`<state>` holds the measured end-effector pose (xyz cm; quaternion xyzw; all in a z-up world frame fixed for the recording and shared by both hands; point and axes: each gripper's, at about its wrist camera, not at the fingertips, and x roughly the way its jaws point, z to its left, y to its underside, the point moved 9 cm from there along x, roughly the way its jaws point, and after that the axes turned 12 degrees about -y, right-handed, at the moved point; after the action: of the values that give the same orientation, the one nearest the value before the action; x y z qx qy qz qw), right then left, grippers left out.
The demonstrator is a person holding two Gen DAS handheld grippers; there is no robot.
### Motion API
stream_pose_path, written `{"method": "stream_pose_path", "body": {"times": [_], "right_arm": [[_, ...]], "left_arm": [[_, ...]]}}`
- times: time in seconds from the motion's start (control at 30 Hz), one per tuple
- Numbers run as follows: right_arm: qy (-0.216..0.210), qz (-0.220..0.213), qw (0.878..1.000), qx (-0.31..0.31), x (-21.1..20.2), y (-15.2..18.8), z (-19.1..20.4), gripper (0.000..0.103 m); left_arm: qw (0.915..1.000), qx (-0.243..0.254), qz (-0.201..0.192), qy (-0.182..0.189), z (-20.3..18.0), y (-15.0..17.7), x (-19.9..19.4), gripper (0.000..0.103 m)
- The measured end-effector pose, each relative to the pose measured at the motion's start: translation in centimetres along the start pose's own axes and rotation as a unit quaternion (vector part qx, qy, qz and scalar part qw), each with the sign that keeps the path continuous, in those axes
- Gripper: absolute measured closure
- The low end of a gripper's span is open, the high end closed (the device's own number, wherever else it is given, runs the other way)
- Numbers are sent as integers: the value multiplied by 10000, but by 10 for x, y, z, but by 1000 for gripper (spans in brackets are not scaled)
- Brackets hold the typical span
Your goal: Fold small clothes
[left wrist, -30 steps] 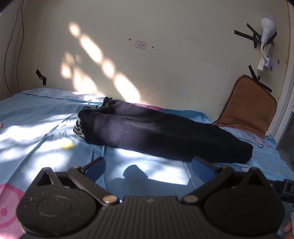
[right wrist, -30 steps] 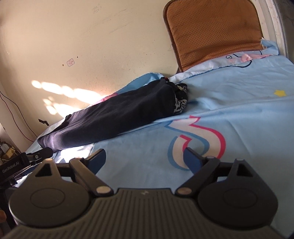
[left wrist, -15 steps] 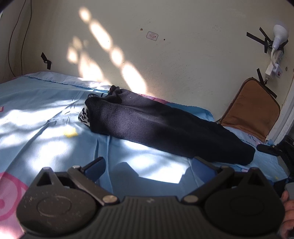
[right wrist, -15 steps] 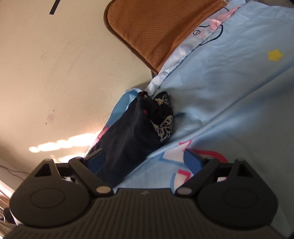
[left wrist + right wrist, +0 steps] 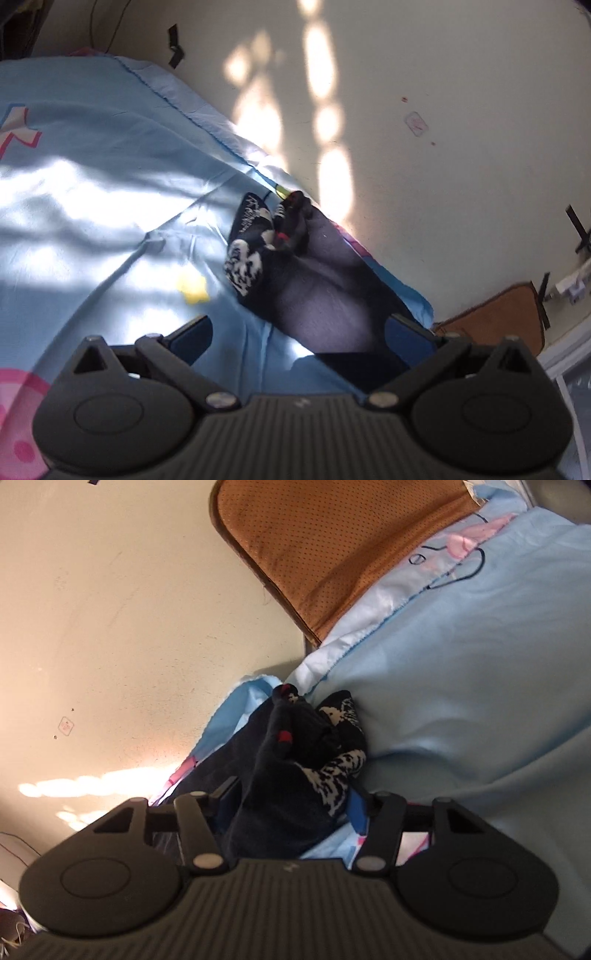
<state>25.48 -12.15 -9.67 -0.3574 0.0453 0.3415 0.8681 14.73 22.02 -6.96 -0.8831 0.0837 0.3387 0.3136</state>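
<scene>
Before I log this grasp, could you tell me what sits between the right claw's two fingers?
In the right wrist view, the dark garment with its black-and-white patterned part fills the gap as the right claw closes on it.

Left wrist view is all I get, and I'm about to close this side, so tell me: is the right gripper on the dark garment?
Observer: The right gripper has its jaws closing, and the end of the dark garment fills the gap between them.
Operator: Is anything else caught in there?
Observer: The blue sheet lies under and beside the cloth. I cannot tell whether any of it is pinched.
Operator: Which side is the black-and-white pattern on?
Observer: In the right wrist view it is on the right-hand side, against the blue pad.
</scene>
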Motion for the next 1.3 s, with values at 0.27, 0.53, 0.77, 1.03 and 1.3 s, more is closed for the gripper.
{"method": "stream_pose_path", "body": {"times": [0.27, 0.53, 0.77, 1.03, 1.3], "right_arm": [[-188, 262, 9995, -31, 17, 3, 0, 35], [-870, -51, 9959, -228, -24, -28, 41, 76], [-1518, -339, 9844, -820, -135, -43, 89, 77], [-648, 354, 9970, 252, -184, 50, -17, 74], [-674, 124, 9954, 664, -199, 54, -19, 38]], "left_arm": [[9979, -222, 575, 195, -8, -18, 50, 4], [9980, 234, 331, 494, -44, -19, 2, 77], [9877, 1119, -262, 1064, -67, 10, -108, 79], [9903, 1219, 365, 549, -10, 93, -111, 73], [9921, 1140, -514, 109, 9, 67, -153, 51]]}}
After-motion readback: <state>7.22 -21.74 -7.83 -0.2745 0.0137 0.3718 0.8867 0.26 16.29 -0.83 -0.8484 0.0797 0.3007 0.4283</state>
